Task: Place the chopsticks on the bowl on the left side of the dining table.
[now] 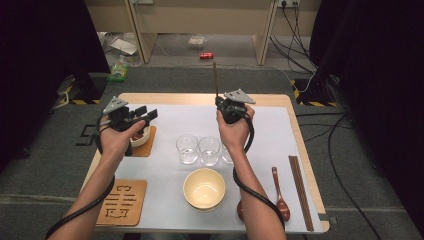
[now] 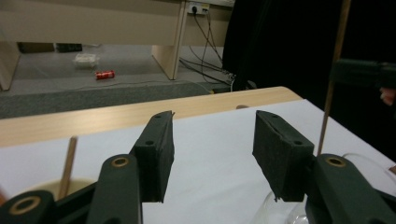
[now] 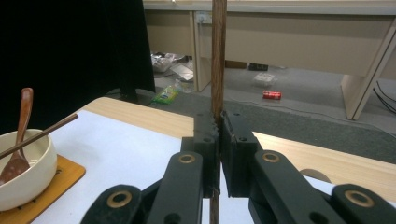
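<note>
Chopstick (image 3: 218, 56): thin, stiff, light wood, slick; right gripper (image 3: 219, 135) fingers clamp it mid-shaft, upright. Left gripper (image 2: 212, 140) fingers spread, empty.

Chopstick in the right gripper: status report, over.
Right gripper shut on upright chopstick. Left gripper open, nothing between its jaws, above small bowl on coaster. Glasses below; nothing in the way.

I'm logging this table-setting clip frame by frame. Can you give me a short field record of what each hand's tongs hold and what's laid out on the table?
right tongs: shut on a dark wooden chopstick, held upright
left tongs: open, nothing between them
small bowl: on a wooden coaster, holds a wooden spoon and a chopstick
glasses: clear, in a row mid-table
large bowl: cream, empty, near edge
table right side: wooden spoon, chopsticks
</note>
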Available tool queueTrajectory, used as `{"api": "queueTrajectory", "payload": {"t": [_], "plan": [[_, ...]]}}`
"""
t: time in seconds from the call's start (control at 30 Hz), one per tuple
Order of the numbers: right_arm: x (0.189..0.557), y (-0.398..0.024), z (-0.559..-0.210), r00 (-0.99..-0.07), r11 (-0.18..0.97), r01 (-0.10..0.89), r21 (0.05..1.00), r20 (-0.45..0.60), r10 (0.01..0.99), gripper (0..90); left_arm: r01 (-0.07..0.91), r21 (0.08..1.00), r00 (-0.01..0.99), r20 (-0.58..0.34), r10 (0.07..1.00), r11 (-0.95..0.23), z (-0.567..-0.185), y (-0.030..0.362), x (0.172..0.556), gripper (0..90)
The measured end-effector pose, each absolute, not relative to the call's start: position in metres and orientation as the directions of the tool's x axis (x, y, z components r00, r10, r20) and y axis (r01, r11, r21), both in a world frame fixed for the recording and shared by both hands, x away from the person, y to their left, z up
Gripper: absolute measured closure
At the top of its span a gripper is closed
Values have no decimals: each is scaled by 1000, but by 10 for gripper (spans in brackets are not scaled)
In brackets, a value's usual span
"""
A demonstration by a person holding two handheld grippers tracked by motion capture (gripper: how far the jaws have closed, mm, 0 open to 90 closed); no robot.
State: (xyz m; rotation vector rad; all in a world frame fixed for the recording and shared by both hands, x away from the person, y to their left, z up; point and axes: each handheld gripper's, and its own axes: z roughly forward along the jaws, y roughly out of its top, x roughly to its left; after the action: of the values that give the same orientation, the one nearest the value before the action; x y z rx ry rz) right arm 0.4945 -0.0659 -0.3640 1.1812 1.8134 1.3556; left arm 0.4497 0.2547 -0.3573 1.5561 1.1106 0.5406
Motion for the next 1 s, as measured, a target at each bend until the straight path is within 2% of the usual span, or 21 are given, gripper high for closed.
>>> {"api": "queueTrajectory", "payload": {"t": [0.23,0.57,1.0], "plan": [[493,-60,-368,-453,101,309,946,54,890,854,345,939,528,-188,828,-7,-339,218,475,493],[491,-54,-366,-471,107,299,948,49,881,854,354,935,615,-211,760,-27,-330,168,502,516],[488,-52,-367,-485,118,295,948,42,874,854,377,926,650,-252,717,-16,-325,130,518,572]]}}
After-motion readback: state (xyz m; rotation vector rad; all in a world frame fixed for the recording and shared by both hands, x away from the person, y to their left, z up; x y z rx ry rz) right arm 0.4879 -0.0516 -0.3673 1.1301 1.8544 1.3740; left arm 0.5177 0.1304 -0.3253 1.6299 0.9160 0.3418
